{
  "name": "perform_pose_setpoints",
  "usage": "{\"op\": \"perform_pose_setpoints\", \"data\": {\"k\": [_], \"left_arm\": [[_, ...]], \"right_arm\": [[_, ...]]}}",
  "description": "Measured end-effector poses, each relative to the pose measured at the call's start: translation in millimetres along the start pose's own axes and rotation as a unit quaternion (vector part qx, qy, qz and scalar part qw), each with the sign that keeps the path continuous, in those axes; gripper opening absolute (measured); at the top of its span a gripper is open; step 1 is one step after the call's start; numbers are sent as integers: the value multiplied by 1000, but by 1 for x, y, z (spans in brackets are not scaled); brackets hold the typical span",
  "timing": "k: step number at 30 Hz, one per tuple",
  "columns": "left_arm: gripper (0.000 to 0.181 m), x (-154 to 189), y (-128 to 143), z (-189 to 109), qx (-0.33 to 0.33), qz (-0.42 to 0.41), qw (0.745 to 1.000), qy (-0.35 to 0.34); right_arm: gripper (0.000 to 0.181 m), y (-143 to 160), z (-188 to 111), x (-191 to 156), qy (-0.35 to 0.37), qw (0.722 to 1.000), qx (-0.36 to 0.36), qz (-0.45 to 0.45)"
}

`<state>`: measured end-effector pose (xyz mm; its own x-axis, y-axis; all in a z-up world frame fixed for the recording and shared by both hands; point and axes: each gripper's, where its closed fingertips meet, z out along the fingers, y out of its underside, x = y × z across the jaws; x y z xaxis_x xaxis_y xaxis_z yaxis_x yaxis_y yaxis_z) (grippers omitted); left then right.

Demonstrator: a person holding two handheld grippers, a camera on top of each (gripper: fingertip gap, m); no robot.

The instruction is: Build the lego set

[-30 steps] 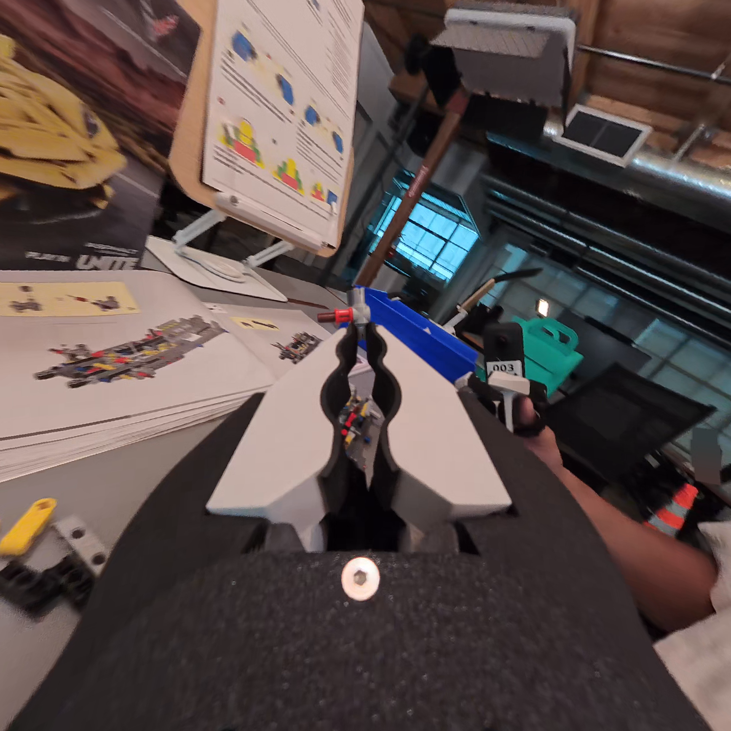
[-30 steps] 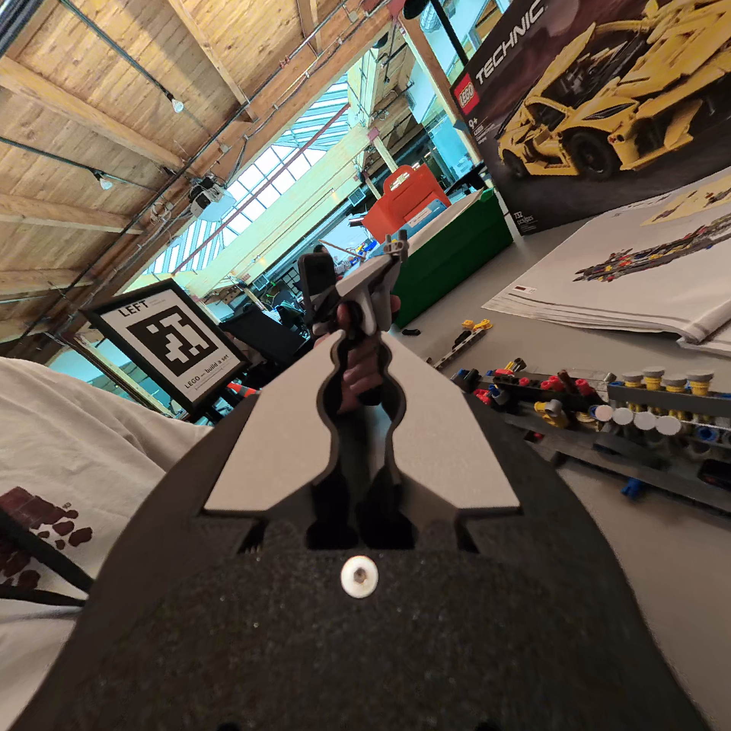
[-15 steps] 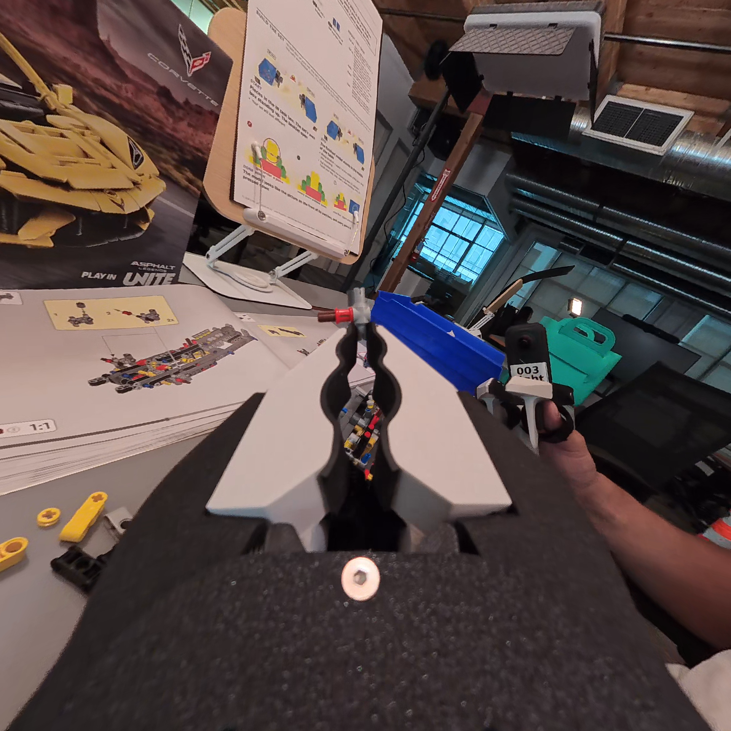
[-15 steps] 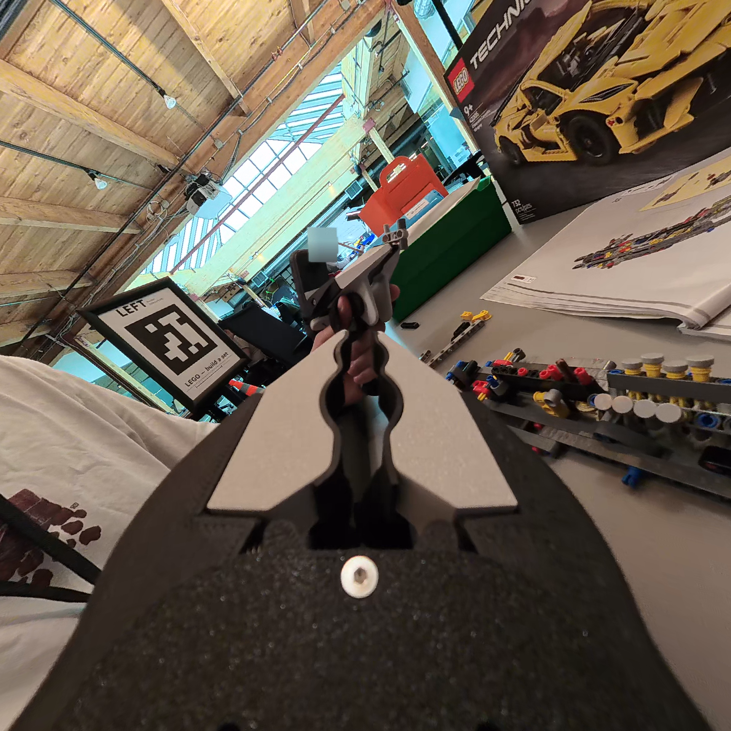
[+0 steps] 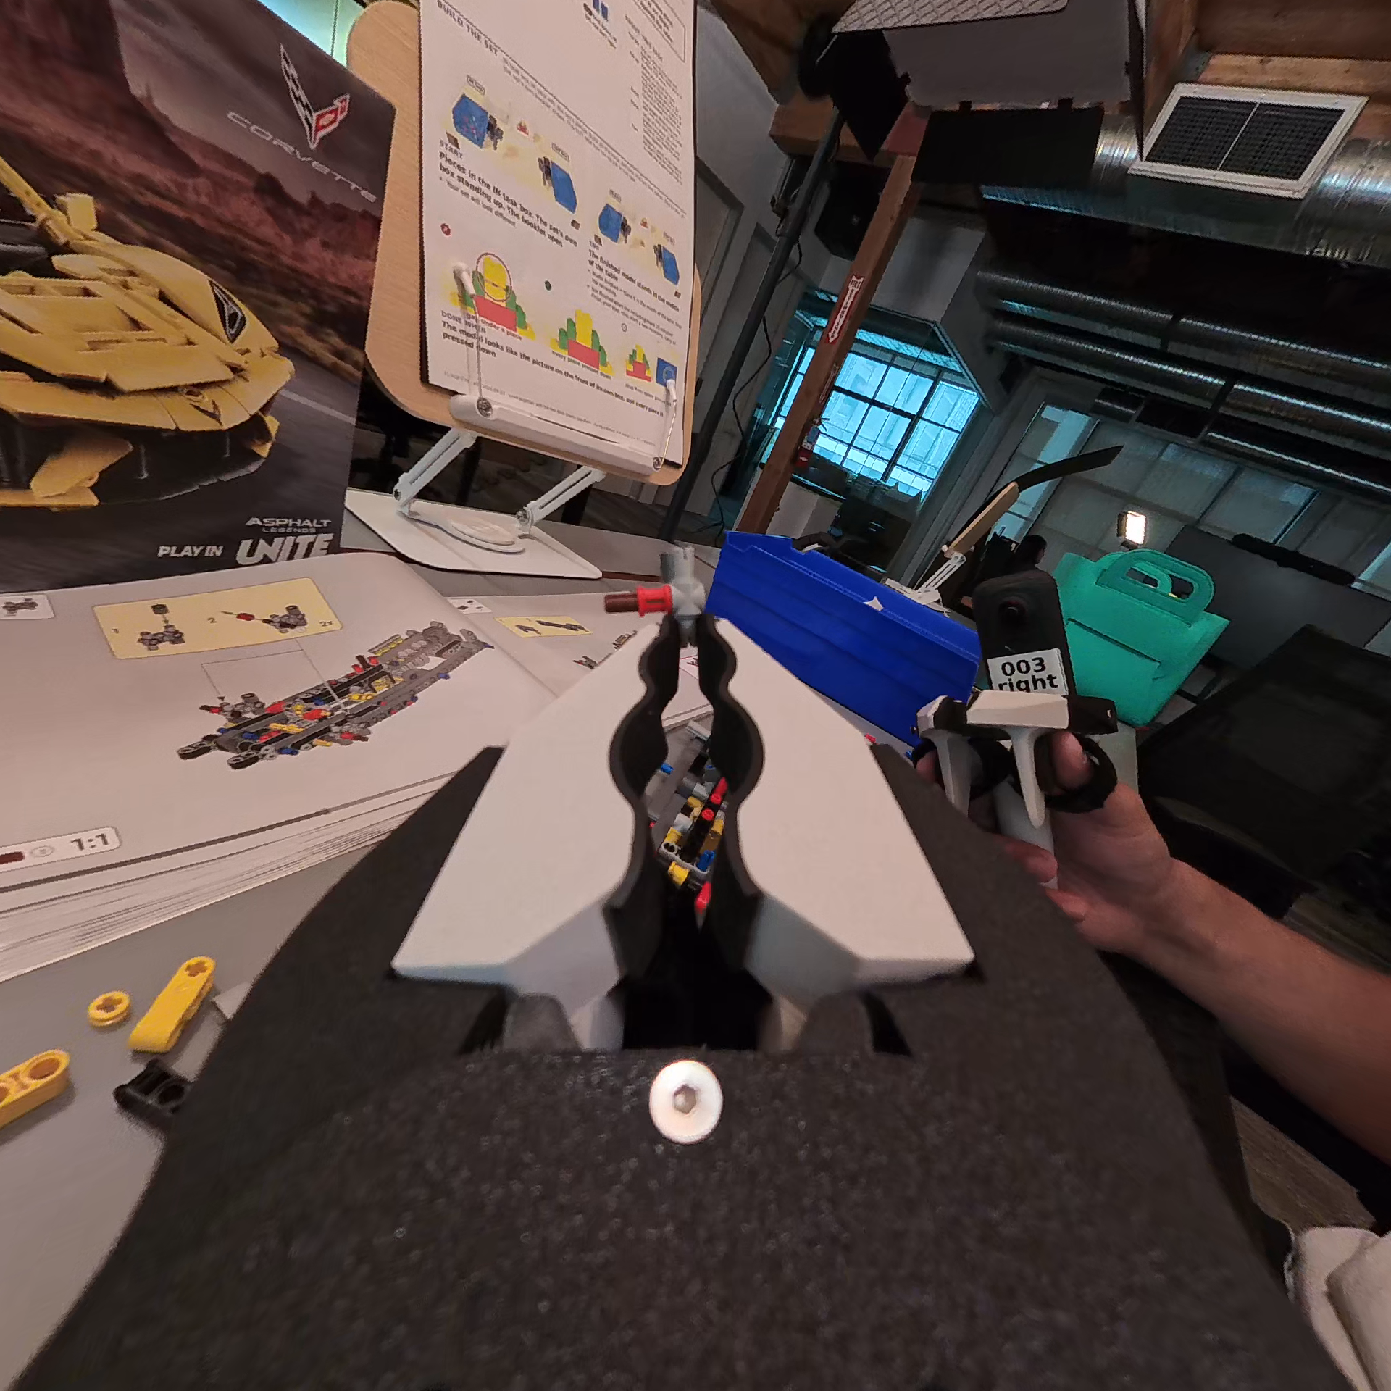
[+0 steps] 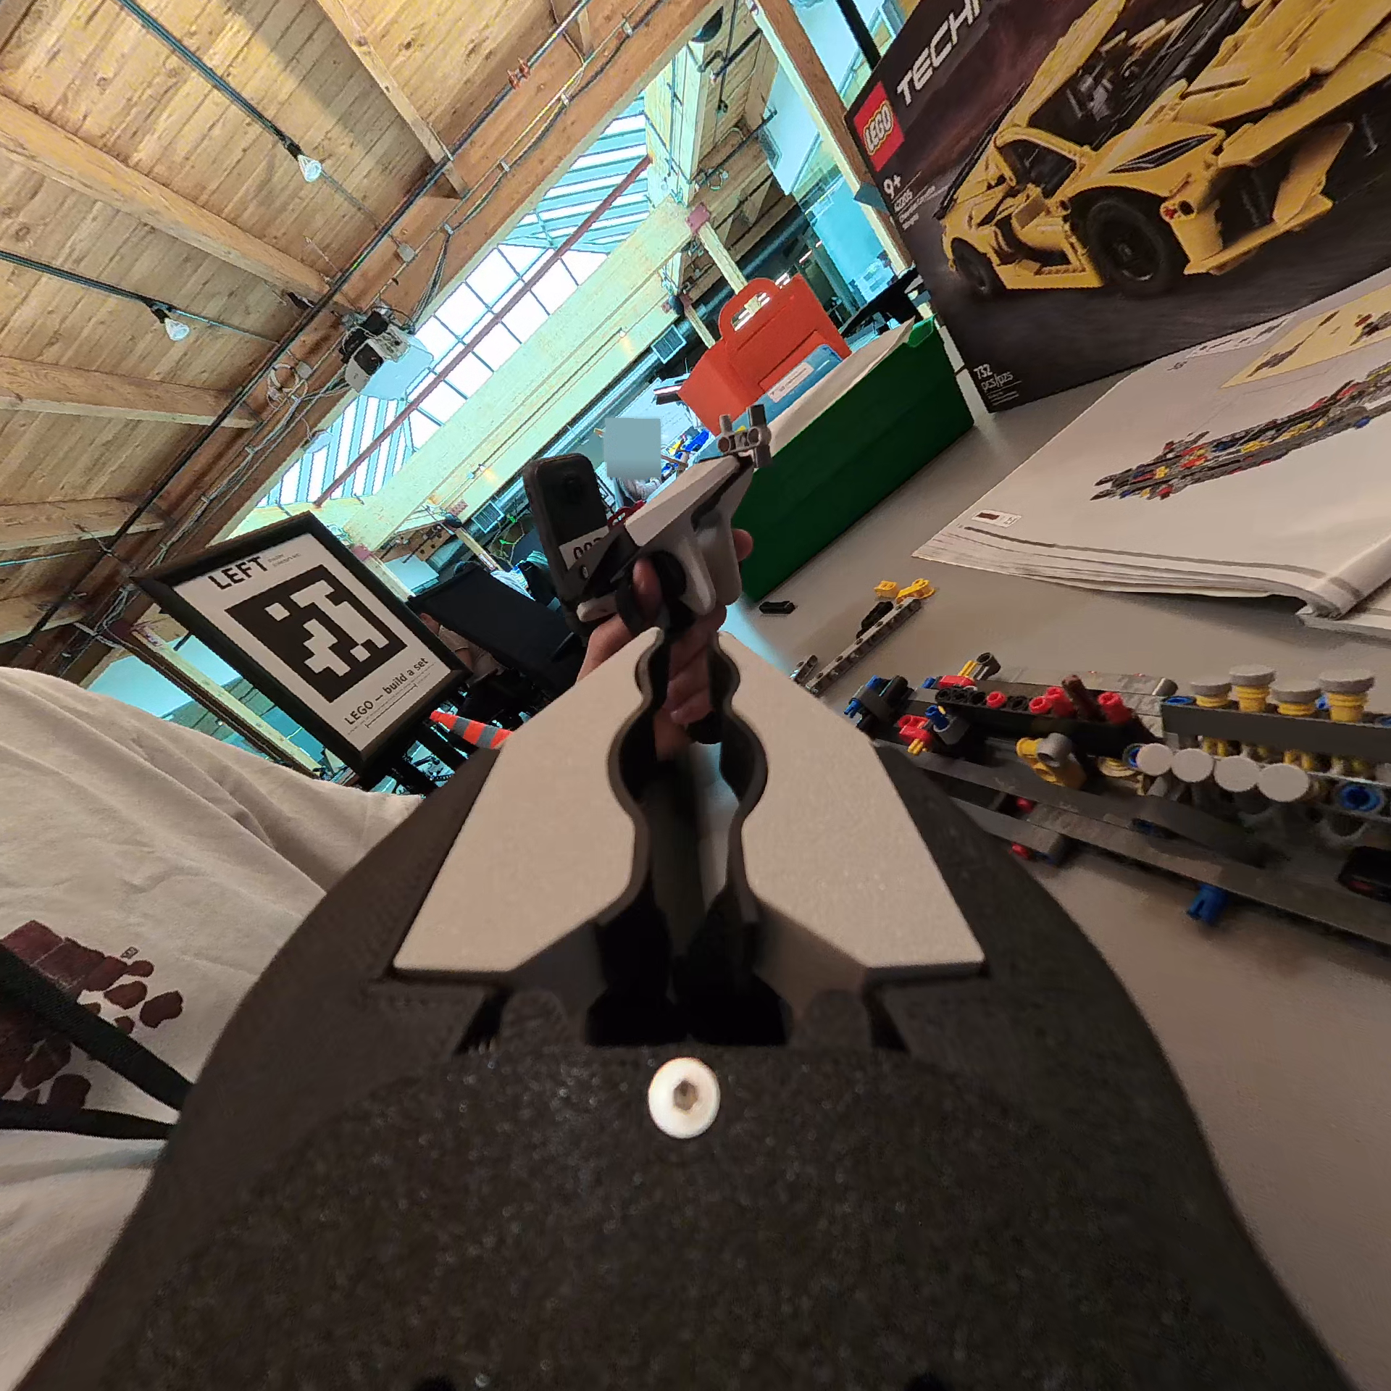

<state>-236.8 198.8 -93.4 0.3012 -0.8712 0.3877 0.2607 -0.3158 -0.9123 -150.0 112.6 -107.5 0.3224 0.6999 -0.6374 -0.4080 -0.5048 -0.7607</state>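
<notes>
My left gripper point(image 5: 683, 621) is shut on a small grey connector with a red and brown pin point(image 5: 662, 598), held in the air above the table. It also shows in the right wrist view point(image 6: 741, 459), held by a hand, with the grey connector point(image 6: 741, 436) at its tip. The long grey chassis with coloured pins point(image 6: 1129, 760) lies on the table to the right of my right gripper point(image 6: 689, 640). The right gripper's jaws stand a narrow gap apart with nothing between them. It shows in the left wrist view point(image 5: 1009, 722), held by a hand. A bit of the chassis point(image 5: 692, 828) shows between the left fingers.
An open instruction booklet point(image 5: 226, 715) and the set's box point(image 5: 150, 301) are at the back. Loose yellow point(image 5: 169, 1005) and black parts point(image 5: 150, 1088) lie at the left. A blue bin point(image 5: 828, 640), a sheet on a stand point(image 5: 557, 226), a green bin point(image 6: 850, 429) and a loose beam point(image 6: 865, 640) are around. Left tips to right tips: about 12 cm.
The left gripper keeps its hold on the connector and has tilted down toward the table. In the right wrist view it looks nearer, and more of the chassis shows.
</notes>
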Motion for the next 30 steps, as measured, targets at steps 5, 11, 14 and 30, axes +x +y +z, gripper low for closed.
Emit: {"op": "perform_pose_setpoints", "data": {"k": [5, 11, 14, 30], "left_arm": [[3, 2, 1, 1, -1, -7, 1000, 8], [3, 4, 2, 2, -5, -6, 1000, 13], [3, 4, 2, 2, -6, -8, 1000, 14], [3, 4, 2, 1, -5, -19, 1000, 20]], "right_arm": [[8, 0, 1, 0, 0, 1000, -1, 0], [7, 1, 1, 0, -1, 1000, -2, 1], [7, 1, 1, 0, 0, 1000, -1, 0], [8, 1, 1, 0, 0, 1000, -2, 1]]}}
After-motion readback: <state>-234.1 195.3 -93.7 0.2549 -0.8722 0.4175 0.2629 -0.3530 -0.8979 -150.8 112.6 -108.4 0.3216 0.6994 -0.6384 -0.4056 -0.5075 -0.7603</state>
